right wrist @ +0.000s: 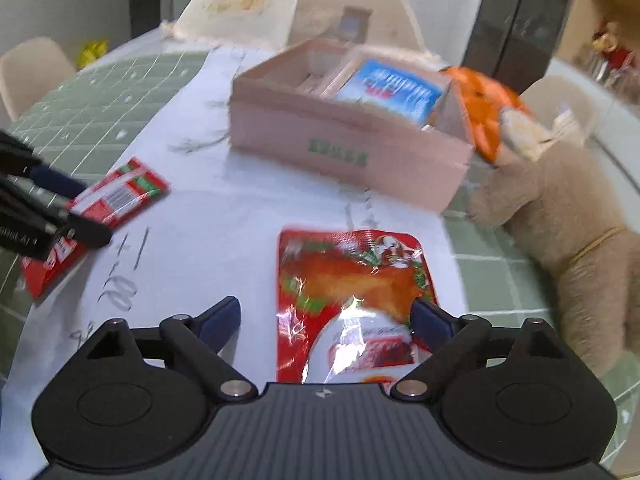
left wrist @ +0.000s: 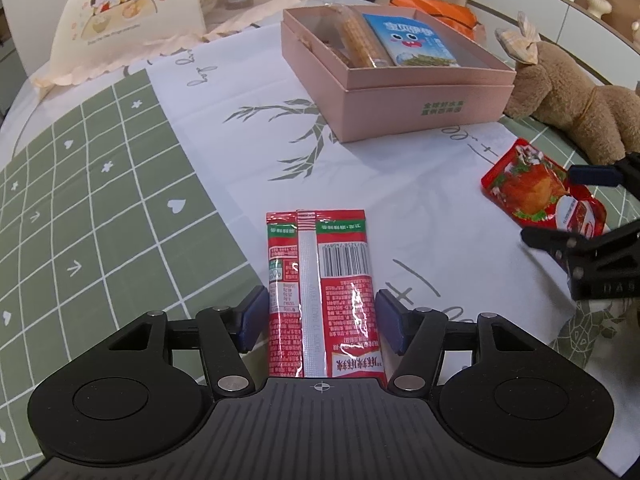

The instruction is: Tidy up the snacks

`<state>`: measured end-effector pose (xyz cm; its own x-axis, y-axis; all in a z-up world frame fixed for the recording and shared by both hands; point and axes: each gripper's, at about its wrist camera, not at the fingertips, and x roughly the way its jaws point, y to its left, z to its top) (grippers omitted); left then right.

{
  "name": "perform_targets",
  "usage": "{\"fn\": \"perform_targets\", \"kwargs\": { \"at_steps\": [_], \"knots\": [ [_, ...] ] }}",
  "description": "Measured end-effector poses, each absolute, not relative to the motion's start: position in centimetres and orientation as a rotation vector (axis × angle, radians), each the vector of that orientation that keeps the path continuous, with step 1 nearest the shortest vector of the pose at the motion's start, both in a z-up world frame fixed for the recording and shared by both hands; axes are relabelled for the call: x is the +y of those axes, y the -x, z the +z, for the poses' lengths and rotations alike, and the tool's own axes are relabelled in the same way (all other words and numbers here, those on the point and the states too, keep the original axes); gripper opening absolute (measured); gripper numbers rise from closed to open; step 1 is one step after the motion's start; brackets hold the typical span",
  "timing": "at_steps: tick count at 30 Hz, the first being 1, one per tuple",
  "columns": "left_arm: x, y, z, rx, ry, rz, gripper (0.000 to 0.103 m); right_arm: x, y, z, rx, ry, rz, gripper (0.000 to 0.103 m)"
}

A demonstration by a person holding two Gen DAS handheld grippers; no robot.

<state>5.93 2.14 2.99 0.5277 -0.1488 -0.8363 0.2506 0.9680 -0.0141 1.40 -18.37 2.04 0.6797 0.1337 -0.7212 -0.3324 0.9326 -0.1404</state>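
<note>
With jaws apart around 2 slick packets, the left gripper straddling the red sachet and the right gripper the chicken pouch, either could slip before the pink box at 12 o'clock.

My left wrist camera sits low behind the left gripper, close over the table, looking forward along the fingers toward the pink box beyond. My right wrist camera rides likewise behind the right gripper, equally near the tabletop, facing the same box from further right; its picture is blurred. Both views share the box, the plush toy and each other's gripper: the right one at the left view's right edge, the left one at the right view's left edge.
</note>
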Motion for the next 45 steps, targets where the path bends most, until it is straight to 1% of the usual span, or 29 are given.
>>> {"fn": "perform_targets", "kwargs": {
  "at_steps": [4,6,9,10,11,12,13,15,16,17,18,19,20,21,25,28,30,31,32,33,34,35,38,39,41,43,44,45],
  "knots": [
    [2.0,-5.8,3.0,0.983,-0.124,-0.237,0.064,-19.7,-2.5,1.4,0.795,0.281,0.205,0.093],
    [2.0,-5.8,3.0,0.984,-0.122,-0.237,0.064,-20.8,-2.9,1.0,0.800,0.226,0.223,0.099],
    [1.9,-5.8,3.0,0.984,-0.122,-0.237,0.064,-22.7,-3.8,0.4,0.847,0.086,0.244,0.103],
    [1.9,-5.8,3.0,0.983,-0.122,-0.237,0.064,-23.1,-3.8,0.5,0.841,0.062,0.242,0.103],
    [2.0,-5.8,3.0,0.982,-0.121,-0.237,0.064,-23.0,-3.7,0.6,0.847,0.063,0.227,0.100],
    [2.0,-5.8,3.0,0.982,-0.121,-0.237,0.064,-22.7,-3.6,0.7,0.847,0.077,0.213,0.088],
    [2.0,-5.8,3.0,0.982,-0.120,-0.237,0.064,-22.5,-3.3,1.0,0.844,0.090,0.220,0.079],
    [2.0,-5.8,3.0,0.983,-0.117,-0.235,0.064,-21.7,-2.9,1.7,0.854,0.128,0.232,0.071],
    [2.0,-5.9,3.0,0.985,-0.111,-0.233,0.064,-21.3,-2.7,2.2,0.845,0.153,0.227,0.069],
    [2.1,-6.0,3.1,0.989,-0.110,-0.228,0.063,-21.0,-2.4,2.6,0.833,0.173,0.225,0.060],
    [2.1,-6.1,3.2,0.994,-0.110,-0.224,0.060,-20.8,-2.2,3.3,0.822,0.178,0.224,0.044],
    [2.2,-6.2,3.2,0.997,-0.105,-0.223,0.058,-21.0,-2.2,3.9,0.818,0.161,0.228,0.034],
    [2.3,-6.3,3.3,0.996,-0.095,-0.228,0.054,-21.3,-2.3,4.6,0.819,0.121,0.246,0.029],
    [2.4,-6.4,3.4,0.997,-0.081,-0.233,0.053,-21.4,-2.3,5.1,0.816,0.099,0.258,0.025],
    [2.9,-6.4,3.6,0.998,-0.051,-0.240,0.052,-20.9,-2.2,6.0,0.788,0.103,0.290,0.022],
    [3.0,-6.5,3.5,1.008,-0.046,-0.242,0.052,-20.7,-1.7,6.6,0.785,0.069,0.353,0.017],
    [3.0,-6.5,3.5,1.003,-0.044,-0.238,0.052,-20.7,-1.5,6.6,0.790,0.032,0.425,0.017],
    [3.0,-6.4,3.4,1.003,-0.042,-0.236,0.052,-20.6,-1.5,6.4,0.791,0.033,0.423,0.018],
    [3.0,-6.4,3.4,1.002,-0.041,-0.235,0.052,-20.3,-1.6,6.0,0.791,0.049,0.402,0.023],
    [3.0,-6.4,3.4,1.001,-0.042,-0.235,0.053,-20.0,-1.8,5.4,0.806,0.070,0.379,0.031],
    [3.0,-6.4,3.4,1.000,-0.046,-0.237,0.053,-19.9,-2.2,4.7,0.832,0.073,0.369,0.035],
    [3.0,-6.3,3.4,0.999,-0.052,-0.239,0.053,-20.0,-2.5,4.1,0.857,0.055,0.375,0.043],
    [2.6,-6.2,3.3,0.990,-0.079,-0.245,0.057,-20.2,-3.1,2.5,0.909,-0.015,0.407,0.046],
    [2.4,-6.1,3.2,0.984,-0.098,-0.248,0.060,-20.1,-3.1,2.2,0.909,-0.027,0.406,0.047],
    [1.7,-5.8,3.0,0.969,-0.147,-0.252,0.061,-19.7,-3.1,2.1,0.907,-0.016,0.397,0.049],
    [1.8,-5.9,3.1,0.974,-0.133,-0.252,0.056,-19.2,-2.8,2.5,0.904,0.012,0.390,0.044],
    [2.2,-6.0,3.2,0.980,-0.107,-0.252,0.052,-18.9,-2.5,3.0,0.892,0.023,0.390,0.036],
    [2.5,-6.2,3.5,0.985,-0.073,-0.261,0.051,-18.8,-2.2,3.8,0.876,0.024,0.403,0.029]
  ]
}}
